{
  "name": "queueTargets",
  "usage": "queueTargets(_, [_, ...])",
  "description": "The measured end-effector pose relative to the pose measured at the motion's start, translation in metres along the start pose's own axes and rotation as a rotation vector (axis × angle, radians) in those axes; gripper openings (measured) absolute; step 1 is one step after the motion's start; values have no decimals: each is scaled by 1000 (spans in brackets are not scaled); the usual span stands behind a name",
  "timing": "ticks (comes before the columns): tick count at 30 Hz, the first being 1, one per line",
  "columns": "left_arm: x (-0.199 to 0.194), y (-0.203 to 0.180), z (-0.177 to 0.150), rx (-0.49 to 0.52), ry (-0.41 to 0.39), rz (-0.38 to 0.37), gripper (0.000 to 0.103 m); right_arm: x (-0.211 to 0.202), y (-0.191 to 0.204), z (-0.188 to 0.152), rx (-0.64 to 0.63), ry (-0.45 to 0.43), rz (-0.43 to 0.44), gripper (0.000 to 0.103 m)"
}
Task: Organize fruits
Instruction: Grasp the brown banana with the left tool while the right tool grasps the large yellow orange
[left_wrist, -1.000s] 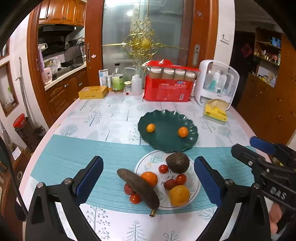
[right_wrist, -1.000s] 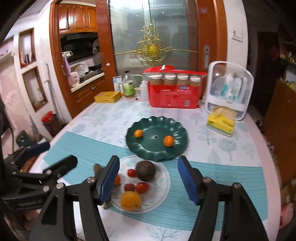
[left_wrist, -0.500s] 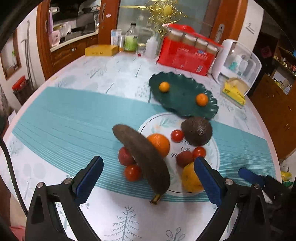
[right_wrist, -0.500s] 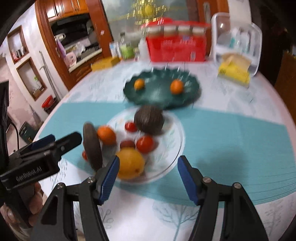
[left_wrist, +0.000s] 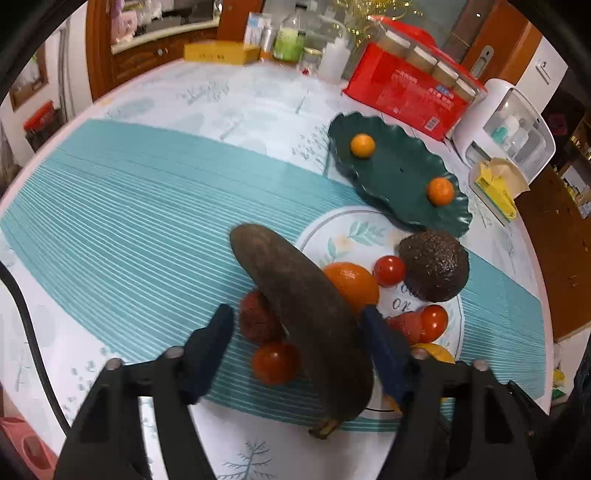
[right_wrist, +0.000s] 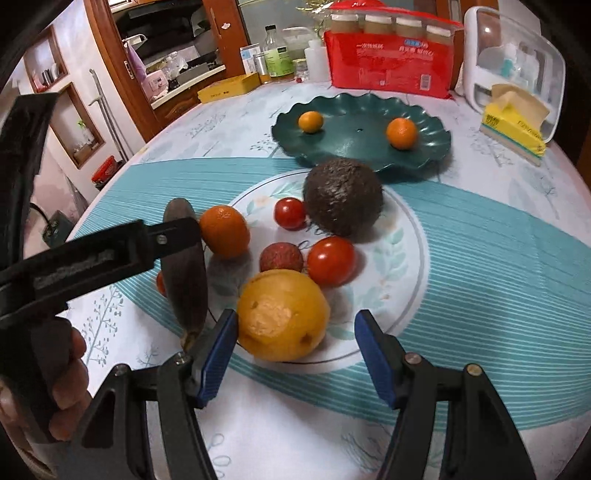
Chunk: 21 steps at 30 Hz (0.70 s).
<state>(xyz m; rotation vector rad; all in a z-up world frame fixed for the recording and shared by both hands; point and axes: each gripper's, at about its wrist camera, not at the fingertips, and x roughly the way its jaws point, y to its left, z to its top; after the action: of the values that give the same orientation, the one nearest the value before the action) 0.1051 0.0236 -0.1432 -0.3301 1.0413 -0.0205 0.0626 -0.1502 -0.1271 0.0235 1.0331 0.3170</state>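
- Left wrist view: your left tongs (left_wrist: 297, 334) stand released, fingers either side of the dark, overripe banana (left_wrist: 306, 317), not yet touching.
- That banana lies on the white plate's (left_wrist: 369, 221) rim, likely soft; take it mid-body, gently.
- Your right tongs (right_wrist: 295, 347) also stand released, astride the yellow citrus (right_wrist: 282, 315); firm, round, may roll.
- Beyond them, the avocado (right_wrist: 343, 195), then the green plate (right_wrist: 358, 136) on the worktop (left_wrist: 184, 110).

- The left gripper (left_wrist: 297, 332) now sits low around the long dark-brown banana (left_wrist: 306, 325), its blue-padded jaws narrower than 1 second ago.
- The right gripper (right_wrist: 295, 350) has closed in on the large yellow-orange round citrus fruit (right_wrist: 282, 314), jaws apart.
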Motion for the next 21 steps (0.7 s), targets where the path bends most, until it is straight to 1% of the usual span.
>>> queueTargets(2, [0,1,1,-3,-11,6,63,2,2,1,-10,-4,-1,66])
queueTargets(5, [2,-5,3,19,-7,28,62,5,5,3,-24,-10,-6,65])
queueTargets(7, [5,-10,4,49,14,60,66,7,6,3,-27,-9,4,62])
queueTargets(8, [8,-13,5,61,28,79,73,8,6,4,-27,-7,9,61])
queueTargets(9, [11,-13,5,66,39,92,77,9,7,4,-29,-4,15,60])
queueTargets(10, [13,-14,5,65,44,89,77,10,8,4,-31,-2,18,58])
queueTargets(11, [14,-14,5,67,49,83,76,10,9,4,-35,0,26,54])
queueTargets(13, [11,-16,4,82,29,89,69,10,11,4,-44,-3,20,54])
queueTargets(14, [9,-16,3,88,21,87,63,9,10,3,-45,-4,21,53])
queueTargets(15, [6,-15,3,90,14,84,54,8,9,3,-42,-4,23,53])
queueTargets(16, [2,-13,3,88,7,78,50,8,10,4,-37,-3,24,53])
queueTargets(17, [-1,-11,3,86,-2,55,39,8,9,3,-30,-3,26,53])
queueTargets(18, [-6,-10,4,85,-15,20,33,7,7,3,-22,-2,27,52])
queueTargets(19, [-10,-9,4,82,-16,11,33,6,5,3,-18,0,28,52])
queueTargets(21, [-10,-8,2,82,6,-4,32,4,2,3,-9,0,28,52])
